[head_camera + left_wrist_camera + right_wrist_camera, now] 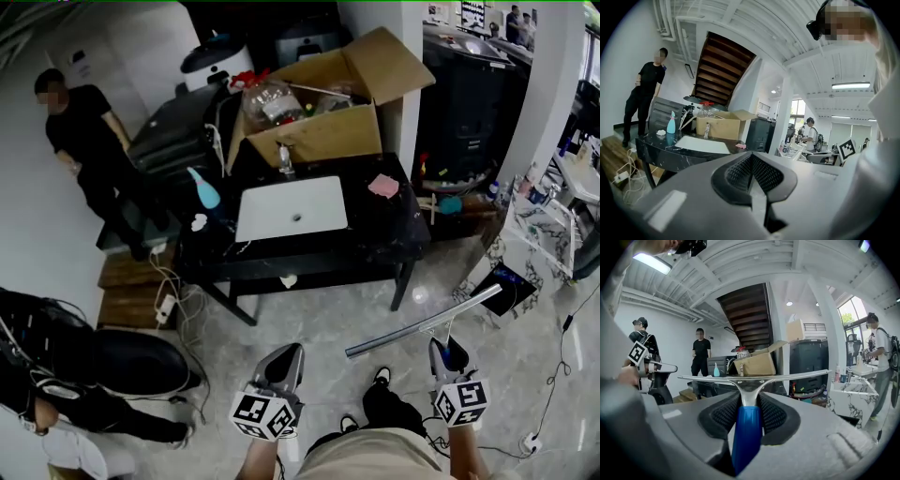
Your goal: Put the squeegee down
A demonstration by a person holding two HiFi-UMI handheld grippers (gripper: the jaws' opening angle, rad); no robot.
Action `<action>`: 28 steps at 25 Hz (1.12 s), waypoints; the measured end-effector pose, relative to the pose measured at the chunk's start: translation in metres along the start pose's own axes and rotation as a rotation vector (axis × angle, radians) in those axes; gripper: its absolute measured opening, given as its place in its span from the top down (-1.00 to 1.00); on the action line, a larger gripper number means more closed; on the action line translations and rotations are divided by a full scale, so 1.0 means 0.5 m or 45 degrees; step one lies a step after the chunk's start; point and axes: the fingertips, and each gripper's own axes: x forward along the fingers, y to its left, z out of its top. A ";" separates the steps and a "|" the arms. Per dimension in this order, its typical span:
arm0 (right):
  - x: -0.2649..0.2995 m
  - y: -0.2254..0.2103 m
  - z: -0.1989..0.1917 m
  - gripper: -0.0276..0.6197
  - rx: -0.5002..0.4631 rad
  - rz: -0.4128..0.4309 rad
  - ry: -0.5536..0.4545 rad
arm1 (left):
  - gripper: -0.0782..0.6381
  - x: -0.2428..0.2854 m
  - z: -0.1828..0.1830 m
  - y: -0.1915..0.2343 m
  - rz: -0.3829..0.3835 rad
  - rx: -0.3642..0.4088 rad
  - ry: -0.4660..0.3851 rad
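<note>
We carry the squeegee (747,434) in our right gripper (749,403), whose jaws clamp its blue handle. Its long metal blade runs crosswise just ahead of the jaw tips, up in the air over the pale floor (319,314) and well apart from the black table (380,234) with its white sink (291,208). Our left gripper (752,171) has its jaws pressed together on nothing.

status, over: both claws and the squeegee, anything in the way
Right claw shut on blue-handled metal squeegee, held in air. Left claw shut, empty. Black table with white basin ahead, nothing between.
</note>
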 end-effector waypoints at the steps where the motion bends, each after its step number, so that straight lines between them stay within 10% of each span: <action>1: 0.016 -0.006 0.003 0.54 0.000 0.007 -0.001 | 0.74 0.013 0.002 0.008 0.010 -0.003 0.002; 28: 0.499 -0.220 0.030 0.54 0.141 0.144 0.085 | 0.74 0.440 0.142 0.117 0.121 0.081 0.105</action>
